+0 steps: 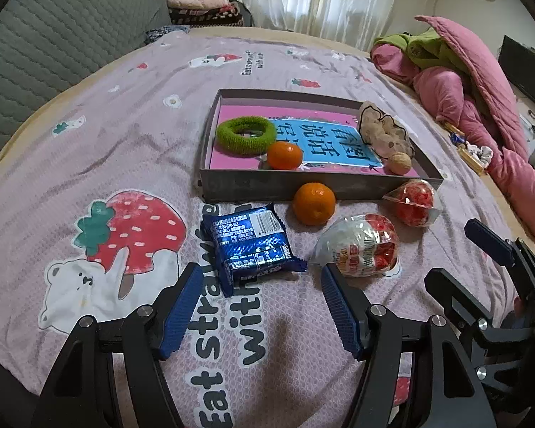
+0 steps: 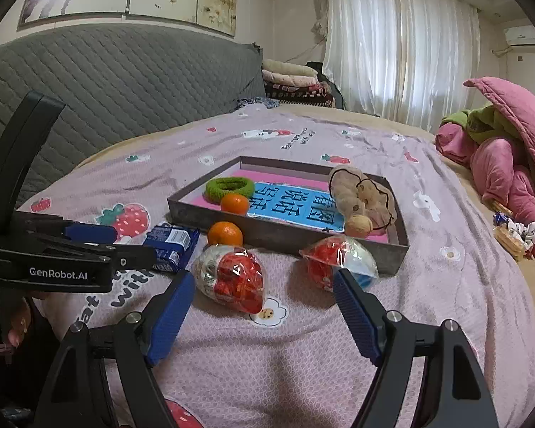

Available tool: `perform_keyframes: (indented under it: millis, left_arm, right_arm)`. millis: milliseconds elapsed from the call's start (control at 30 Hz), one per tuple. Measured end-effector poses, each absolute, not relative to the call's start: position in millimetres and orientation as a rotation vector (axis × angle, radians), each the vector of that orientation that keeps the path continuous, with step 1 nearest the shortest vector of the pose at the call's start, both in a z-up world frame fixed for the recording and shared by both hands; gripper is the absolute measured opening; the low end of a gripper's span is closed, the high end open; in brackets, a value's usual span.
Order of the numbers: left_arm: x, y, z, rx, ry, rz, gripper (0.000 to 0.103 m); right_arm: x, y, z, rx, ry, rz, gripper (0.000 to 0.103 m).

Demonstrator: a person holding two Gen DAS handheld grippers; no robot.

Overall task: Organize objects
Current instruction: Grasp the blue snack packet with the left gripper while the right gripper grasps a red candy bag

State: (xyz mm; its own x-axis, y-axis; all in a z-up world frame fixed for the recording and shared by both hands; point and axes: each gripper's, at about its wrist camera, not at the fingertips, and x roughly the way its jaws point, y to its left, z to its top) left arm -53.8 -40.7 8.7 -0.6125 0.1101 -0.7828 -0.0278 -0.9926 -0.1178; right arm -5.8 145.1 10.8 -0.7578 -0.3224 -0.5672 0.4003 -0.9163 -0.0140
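The left gripper [image 1: 258, 306] is hanging wide open, holding nothing, just behind the blue snack pack [image 1: 251, 246] on the bed sheet [image 1: 89, 135]. The right gripper [image 2: 264, 315] is gaping open too, near a red candy bag [image 2: 232, 278]. One orange [image 1: 314, 202] is sitting outside the tray [image 1: 289, 187], touching its front wall; another orange [image 1: 284, 155] is lying inside.
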Motion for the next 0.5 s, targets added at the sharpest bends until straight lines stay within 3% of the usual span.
perform_keyframes:
  millis: [500]
  left_arm:
    - [-71.1, -43.9, -3.0, -1.379, -0.190, 2.759, 0.070]
  right_arm:
    - [-14.2, 133.9, -8.6, 0.860, 0.232, -2.573, 0.079]
